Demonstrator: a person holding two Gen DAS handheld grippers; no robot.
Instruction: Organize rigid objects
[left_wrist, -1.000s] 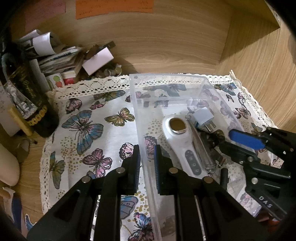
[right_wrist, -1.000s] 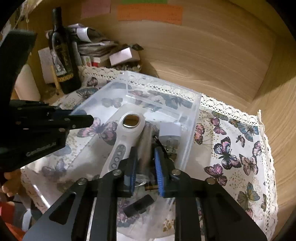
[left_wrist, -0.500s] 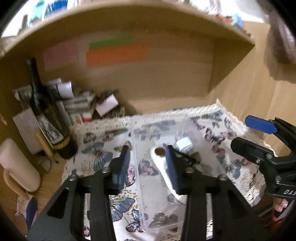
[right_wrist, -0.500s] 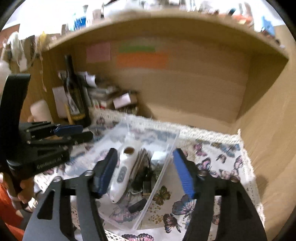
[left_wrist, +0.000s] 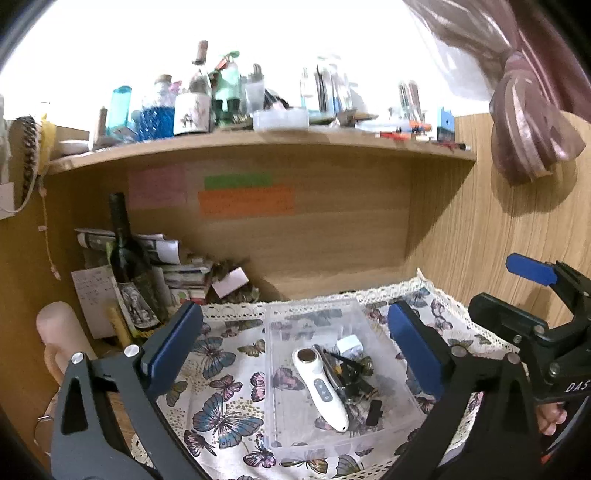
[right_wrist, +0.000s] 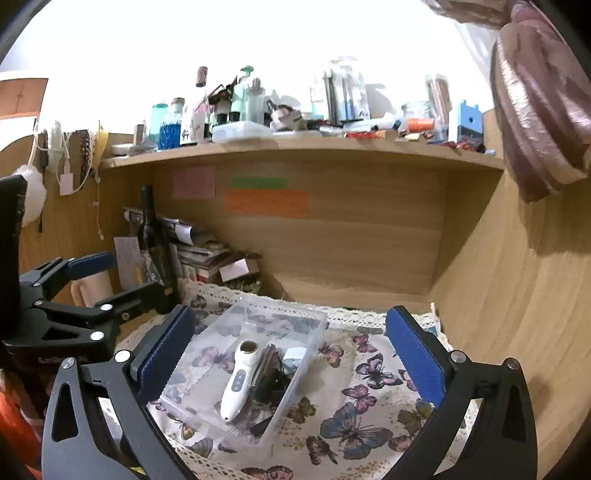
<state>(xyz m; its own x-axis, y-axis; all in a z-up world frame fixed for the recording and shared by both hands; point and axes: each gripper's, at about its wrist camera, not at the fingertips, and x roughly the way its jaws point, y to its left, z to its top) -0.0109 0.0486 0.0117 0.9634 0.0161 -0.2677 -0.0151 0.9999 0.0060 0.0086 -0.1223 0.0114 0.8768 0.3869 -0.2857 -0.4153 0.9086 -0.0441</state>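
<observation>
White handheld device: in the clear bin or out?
In. The white handheld device lies flat on the floor of the clear plastic bin, beside a white plug adapter and dark clutter, inside the walls.

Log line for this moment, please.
left gripper: open, empty | right gripper: open, empty | clear bin: on butterfly cloth, holds white handheld device, small items

Both tongs (left_wrist: 295, 347) (right_wrist: 291, 350) now wide, withdrawn.

My clear plastic bin (left_wrist: 280, 373) sits on the butterfly cloth (left_wrist: 221, 417). Inside it, a white handheld device (left_wrist: 320, 387) lies flat, with a white plug adapter (left_wrist: 350, 343) and dark small items (left_wrist: 354, 373) beside it.
</observation>
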